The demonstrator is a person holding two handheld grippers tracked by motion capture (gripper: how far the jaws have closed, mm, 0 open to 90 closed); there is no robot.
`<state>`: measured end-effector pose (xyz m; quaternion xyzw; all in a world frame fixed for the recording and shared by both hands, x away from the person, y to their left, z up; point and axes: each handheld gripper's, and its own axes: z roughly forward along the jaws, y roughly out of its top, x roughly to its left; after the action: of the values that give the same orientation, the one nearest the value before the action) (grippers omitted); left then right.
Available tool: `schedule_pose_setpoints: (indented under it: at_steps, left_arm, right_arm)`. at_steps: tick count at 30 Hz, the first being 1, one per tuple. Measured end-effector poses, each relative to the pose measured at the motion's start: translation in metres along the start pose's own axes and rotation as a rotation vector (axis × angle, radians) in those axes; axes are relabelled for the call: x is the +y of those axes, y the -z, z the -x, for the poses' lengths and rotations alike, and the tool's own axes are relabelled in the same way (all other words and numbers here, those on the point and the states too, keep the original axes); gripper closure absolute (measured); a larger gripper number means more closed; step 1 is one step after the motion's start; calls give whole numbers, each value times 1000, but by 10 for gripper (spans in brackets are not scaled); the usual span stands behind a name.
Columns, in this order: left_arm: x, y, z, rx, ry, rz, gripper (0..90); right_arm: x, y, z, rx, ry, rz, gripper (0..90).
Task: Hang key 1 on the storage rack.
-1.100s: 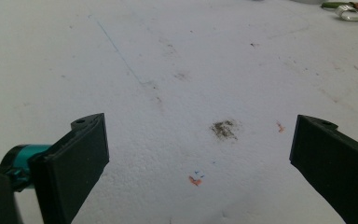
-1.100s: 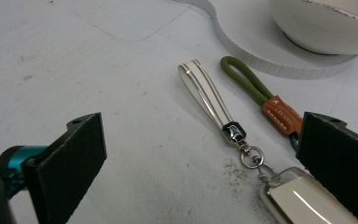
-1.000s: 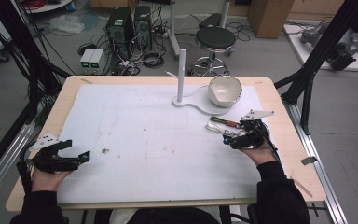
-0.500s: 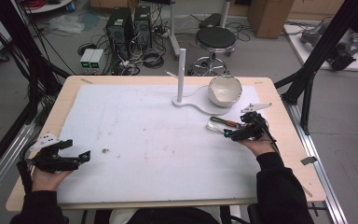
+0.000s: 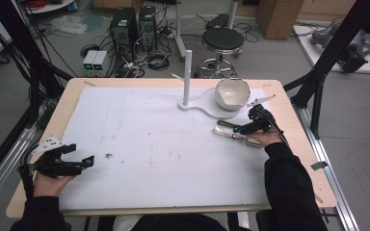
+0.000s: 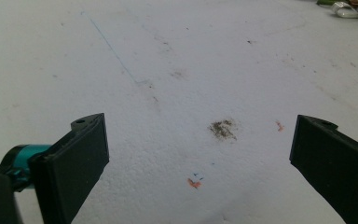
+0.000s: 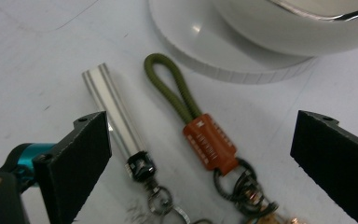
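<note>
Grey floor beyond the wooden table (image 5: 289,96): computer towers (image 5: 134,26), tangled cables (image 5: 149,60), black stool (image 5: 223,41), cardboard box (image 5: 275,14).

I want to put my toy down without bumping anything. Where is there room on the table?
The wide middle of the white mat is bare, between the left gripper and the white stand. Only small stains lie there. It is crowded at the far right: the bowl, the keychain and the right gripper sit close together.

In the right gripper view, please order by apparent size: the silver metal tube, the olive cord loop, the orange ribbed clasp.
Largest to smallest:
1. Silver metal tube
2. Olive cord loop, only slightly shorter, so this is unsure
3. Orange ribbed clasp
</note>
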<state>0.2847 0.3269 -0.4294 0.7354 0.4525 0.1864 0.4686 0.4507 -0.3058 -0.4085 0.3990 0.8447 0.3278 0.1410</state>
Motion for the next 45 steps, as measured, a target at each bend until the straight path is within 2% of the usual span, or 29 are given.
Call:
schedule_pose_setpoints:
  at_steps: [2,5,9,12,15,19,21,24,26,29,33,34,37,45]
  left_arm:
    - [0,0,0,-3,-2,4,50]
    - [0,0,0,2,-3,6,50]
    - [0,1,0,3,-1,10,50]
    - [0,0,-1,-1,-1,7,50]
    - [0,0,-1,6,0,7,49]
    - [0,1,-1,10,6,13,50]
    - [0,1,-1,8,3,8,50]
    - [0,1,-1,8,3,9,50]
    - [0,1,-1,7,0,7,50]
    - [0,1,-1,8,3,8,49]
    - [-1,2,-2,19,14,7,50]
    - [-1,2,-2,20,16,11,50]
    - [-1,2,-1,18,13,11,50]
    - [-1,3,-1,17,11,16,50]
  right_arm:
    - [1,-4,4,3,16,8,42]
    - [2,-10,9,-6,28,-28,43]
    - [1,-16,19,15,-4,-44,57]
    - [-1,-20,24,28,15,-52,188]
    - [-2,-23,26,6,7,-69,193]
    - [-2,-26,26,-11,35,-68,270]
    - [-2,-26,25,-11,49,-73,322]
    - [-2,-28,22,18,94,-77,420]
    - [-2,-29,19,50,135,-102,558]
    - [-2,-29,16,71,158,-101,647]
    - [-1,-24,15,82,157,-105,762]
    - [-1,-22,14,81,144,-105,770]
    - [-1,-19,14,82,145,-113,780]
    - [-1,-14,14,119,100,-102,783]
